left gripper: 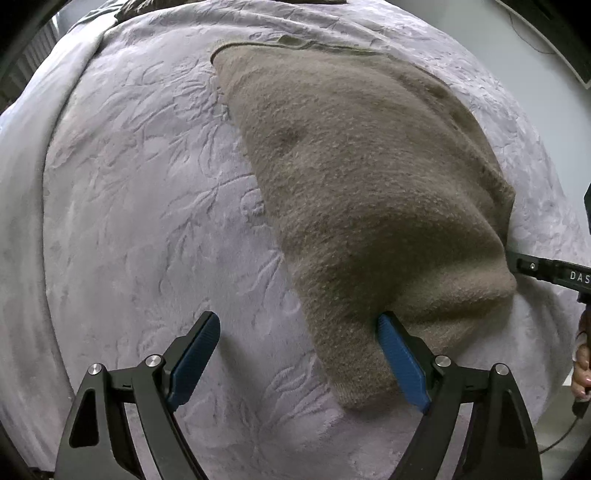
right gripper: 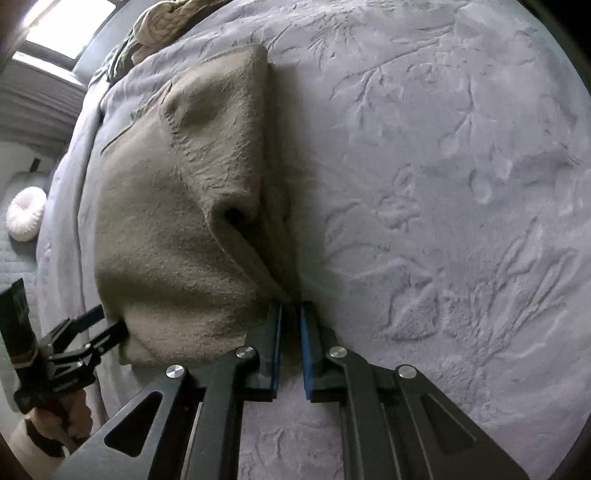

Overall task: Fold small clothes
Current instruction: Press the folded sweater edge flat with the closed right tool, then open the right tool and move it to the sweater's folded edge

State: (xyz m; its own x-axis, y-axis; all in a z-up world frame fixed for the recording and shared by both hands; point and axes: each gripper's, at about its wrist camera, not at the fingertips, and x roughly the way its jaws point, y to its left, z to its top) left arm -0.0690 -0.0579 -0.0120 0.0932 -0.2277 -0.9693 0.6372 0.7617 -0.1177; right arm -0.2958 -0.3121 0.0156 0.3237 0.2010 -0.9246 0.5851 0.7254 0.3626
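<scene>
**Brown knit garment: fold in progress, one edge raised**

Brown, fuzzy knit fabric makes up the garment (left gripper: 369,192), which lies on a bed covered by a pale lilac blanket (left gripper: 140,206) embossed with a leaf pattern. The far part of the garment rests flat on the blanket. The near edge is raised off the bed, forming a hump with shadow beneath it.

**Tongs state**

- Right tongs (right gripper: 291,314): the blue pads are drawn almost together, with a ridge of the garment's near corner running down into the narrow gap. Judged to be gripping the garment at that corner.
- Left tongs (left gripper: 299,354): jaws spread wide. The right-hand pad (left gripper: 400,365) touches the lifted near edge of the garment; the other pad stands over bare blanket. Nothing is clamped. The right wrist view shows the same tongs parted at the garment's opposite near corner.

**Progress assessment**

1. Done: in the right wrist view a stitched hem crosses the top surface and a second layer shows along the right side, which suggests at least one fold is already in place. This is a judgement; the layer count cannot be confirmed.
2. In hand: one near corner is held, the other is not yet gripped.
3. Left: closing on the free corner, carrying the near edge over to the far edge, and flattening.

A heap of other textiles (right gripper: 159,22) lies at the far end of the bed, possibly further items to fold.
</scene>
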